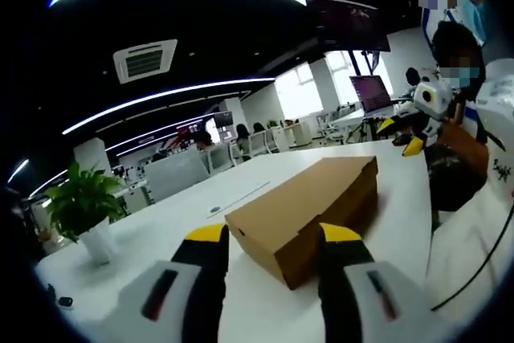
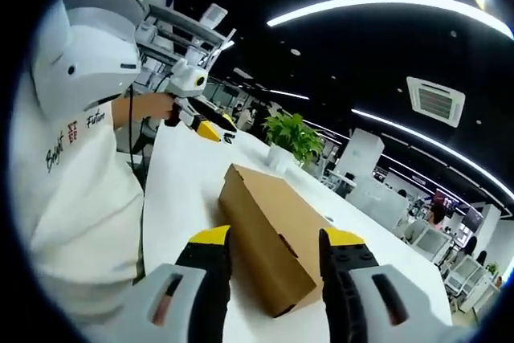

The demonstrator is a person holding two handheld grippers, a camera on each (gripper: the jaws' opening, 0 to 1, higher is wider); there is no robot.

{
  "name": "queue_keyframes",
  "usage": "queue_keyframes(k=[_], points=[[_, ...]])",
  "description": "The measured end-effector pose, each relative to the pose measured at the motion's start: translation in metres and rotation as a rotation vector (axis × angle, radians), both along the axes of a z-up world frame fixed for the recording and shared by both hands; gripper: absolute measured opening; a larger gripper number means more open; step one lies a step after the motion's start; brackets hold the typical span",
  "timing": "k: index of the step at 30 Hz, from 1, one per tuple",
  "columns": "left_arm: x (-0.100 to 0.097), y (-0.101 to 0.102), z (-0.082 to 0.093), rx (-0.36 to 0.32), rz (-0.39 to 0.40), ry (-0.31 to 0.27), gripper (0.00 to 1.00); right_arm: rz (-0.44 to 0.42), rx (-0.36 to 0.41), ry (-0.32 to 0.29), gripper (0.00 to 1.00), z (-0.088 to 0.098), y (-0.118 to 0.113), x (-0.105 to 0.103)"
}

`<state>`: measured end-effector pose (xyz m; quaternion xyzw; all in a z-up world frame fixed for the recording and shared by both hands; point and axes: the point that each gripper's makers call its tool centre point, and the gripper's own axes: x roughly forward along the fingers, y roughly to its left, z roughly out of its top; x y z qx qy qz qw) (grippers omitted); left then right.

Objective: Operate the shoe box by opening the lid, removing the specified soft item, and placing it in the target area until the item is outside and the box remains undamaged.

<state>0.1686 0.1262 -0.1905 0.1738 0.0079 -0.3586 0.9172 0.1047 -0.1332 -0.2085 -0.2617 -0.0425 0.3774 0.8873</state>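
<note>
Both grippers [image 1: 273, 238] [image 2: 275, 244] open, w/ closed shoe box [image 1: 309, 210] ahead.

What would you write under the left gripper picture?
Open left gripper facing a closed cardboard shoe box on a white table.

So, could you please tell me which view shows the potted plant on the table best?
The left gripper view: the potted plant stands apart from the shoe box on the table, its white pot and leaves both in plain sight. In the right gripper view the plant sits farther off, beyond the box, smaller.
</note>
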Motion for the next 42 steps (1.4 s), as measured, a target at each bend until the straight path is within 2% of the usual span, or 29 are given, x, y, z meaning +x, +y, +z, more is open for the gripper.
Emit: queue_keyframes(k=[5,8,18,21,24,28,31,34,36,42], points=[[0.000,-0.003,0.001,0.043,-0.003,-0.045,0.48,-0.025,-0.018,-0.052,0.43,0.005,-0.005,0.002],[-0.003,-0.008,0.003,0.066,-0.015,-0.073,0.47,-0.042,-0.046,-0.054,0.43,0.001,-0.007,0.005],[-0.003,-0.014,0.001,0.088,-0.026,-0.080,0.47,-0.058,-0.071,-0.062,0.44,-0.001,-0.012,0.007],[0.001,-0.014,-0.005,0.090,-0.003,-0.055,0.47,-0.064,-0.067,-0.064,0.44,-0.001,-0.013,0.007],[0.000,-0.016,-0.008,0.076,-0.014,-0.042,0.48,-0.059,-0.072,-0.071,0.45,0.000,-0.011,0.005],[-0.001,-0.021,-0.009,0.120,-0.017,-0.079,0.49,-0.059,-0.075,-0.074,0.46,0.001,-0.011,0.006],[-0.003,-0.032,-0.011,0.116,-0.051,-0.099,0.49,-0.062,-0.087,-0.075,0.46,0.001,-0.012,0.007],[-0.006,-0.043,-0.018,0.127,-0.109,-0.082,0.51,-0.066,-0.087,-0.066,0.44,-0.002,-0.009,0.009],[-0.007,-0.049,-0.022,0.127,-0.139,-0.068,0.48,-0.069,-0.085,-0.055,0.45,-0.004,-0.008,0.010],[-0.005,-0.044,-0.019,0.186,-0.108,-0.117,0.51,-0.079,-0.101,-0.059,0.45,-0.009,-0.012,0.010]])
